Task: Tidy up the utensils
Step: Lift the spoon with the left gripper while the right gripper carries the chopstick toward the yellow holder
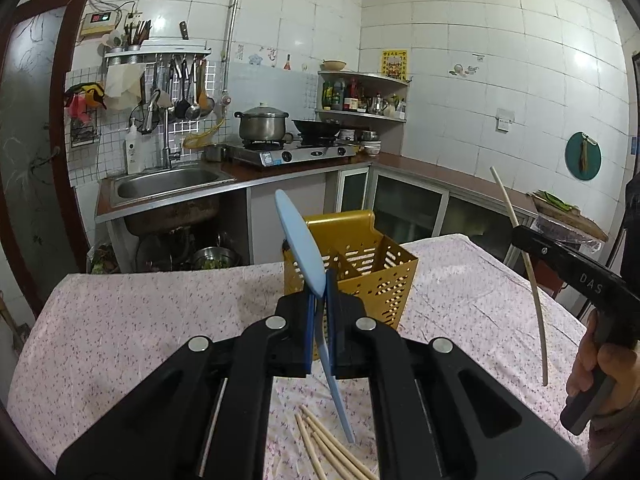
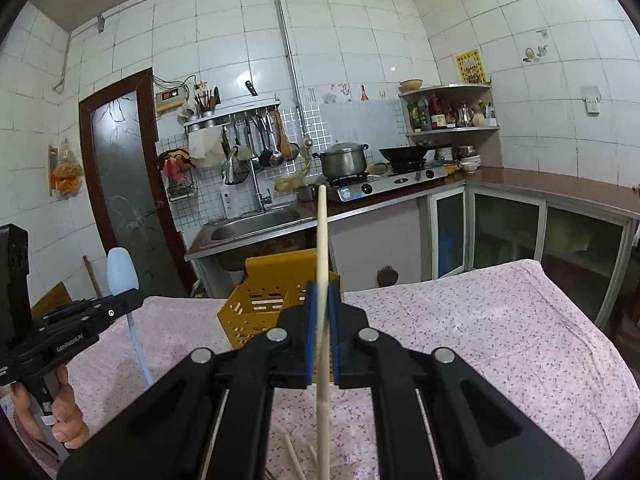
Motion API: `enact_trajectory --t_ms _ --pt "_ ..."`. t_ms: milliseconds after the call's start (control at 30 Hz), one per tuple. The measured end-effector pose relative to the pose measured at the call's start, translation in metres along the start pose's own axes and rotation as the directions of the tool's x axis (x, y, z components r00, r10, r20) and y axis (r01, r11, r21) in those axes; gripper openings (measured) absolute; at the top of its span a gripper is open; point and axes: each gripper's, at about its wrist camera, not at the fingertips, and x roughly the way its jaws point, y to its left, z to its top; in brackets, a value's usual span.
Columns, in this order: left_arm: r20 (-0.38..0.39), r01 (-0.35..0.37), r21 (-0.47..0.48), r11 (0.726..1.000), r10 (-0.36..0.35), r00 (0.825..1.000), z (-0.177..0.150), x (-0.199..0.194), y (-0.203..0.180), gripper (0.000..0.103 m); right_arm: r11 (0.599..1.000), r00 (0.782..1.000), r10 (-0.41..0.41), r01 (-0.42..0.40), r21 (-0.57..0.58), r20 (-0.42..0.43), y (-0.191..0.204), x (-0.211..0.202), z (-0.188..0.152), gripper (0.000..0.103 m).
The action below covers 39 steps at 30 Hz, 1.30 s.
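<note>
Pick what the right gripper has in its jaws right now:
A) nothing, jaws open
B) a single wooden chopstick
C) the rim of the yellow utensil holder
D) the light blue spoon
B: in the right wrist view the right gripper is shut on a wooden chopstick that stands upright between its blue pads, while the light blue spoon sits in the left gripper, in front of the yellow utensil holder.

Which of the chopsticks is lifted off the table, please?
The single chopstick in the right gripper; the other chopsticks lie on the tablecloth.
</note>
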Motion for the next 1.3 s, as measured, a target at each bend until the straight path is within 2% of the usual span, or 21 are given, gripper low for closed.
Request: enact_trajectory --t_ms 333,567,1300 --pt "-0.028 0.011 -0.009 1.000 -0.011 1.000 0.005 0.012 0.000 0.003 1.000 0.999 -0.009 0.010 0.011 -0.044 -0.012 0.008 0.003 0.006" --pt "-0.045 0.008 0.031 0.999 -0.007 0.999 0.012 0.022 -0.006 0.003 0.999 0.997 0.003 -0.001 0.038 -0.074 -0.019 0.017 0.006 0.006" --pt "-0.048 0.008 0.044 0.999 -0.006 0.999 0.017 0.036 -0.004 0.003 0.998 0.997 0.022 -0.017 0.060 -0.078 -0.022 0.039 0.003 0.006"
